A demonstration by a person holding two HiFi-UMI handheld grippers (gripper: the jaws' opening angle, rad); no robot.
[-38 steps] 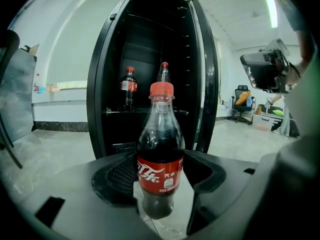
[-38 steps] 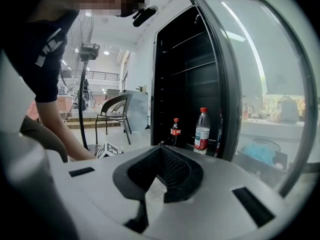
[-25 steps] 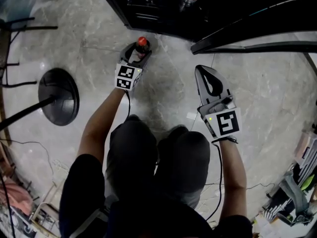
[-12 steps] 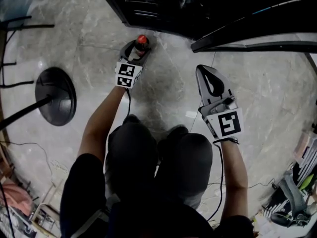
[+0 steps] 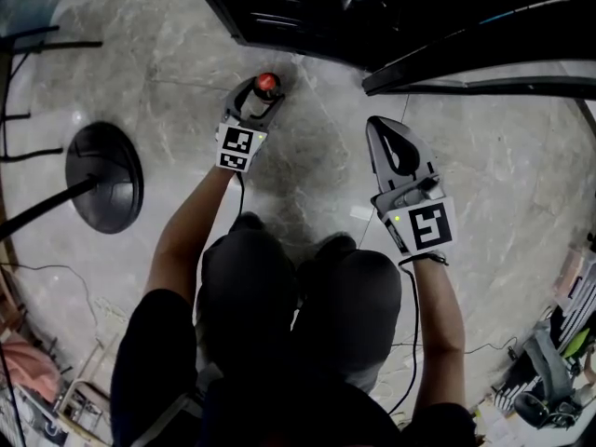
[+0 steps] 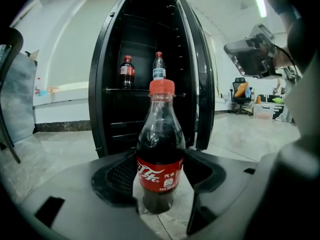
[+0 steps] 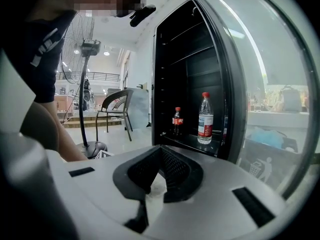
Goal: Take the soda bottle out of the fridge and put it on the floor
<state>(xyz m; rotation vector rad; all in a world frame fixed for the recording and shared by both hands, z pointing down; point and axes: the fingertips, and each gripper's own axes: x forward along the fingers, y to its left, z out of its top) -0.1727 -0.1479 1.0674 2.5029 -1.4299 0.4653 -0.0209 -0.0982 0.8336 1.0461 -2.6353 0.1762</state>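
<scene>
Hardly anything has moved in the last second: your left tongs [image 5: 259, 91] stay in the same spot on the floor [image 5: 307, 170], and your right tongs [image 7: 151, 181] have barely shifted.

The marble floor fills the head view. The black fridge [image 6: 107, 84] stands at the far edge, and its glass door [image 7: 265, 94] is swung open to the right. A round fan base [image 5: 104, 177] sits on the floor at the far left, well apart from you.

Your left tongs are part-open and closed on the labelled middle of the soda bottle [image 6: 160, 154]. It stands upright with its base on the floor, just in front of the fridge. Your right tongs hang to the right of it, with the jaws together and nothing between them.

A small cola [image 6: 127, 71] and a water bottle [image 6: 159, 66] stand side by side on a fridge shelf.
</scene>
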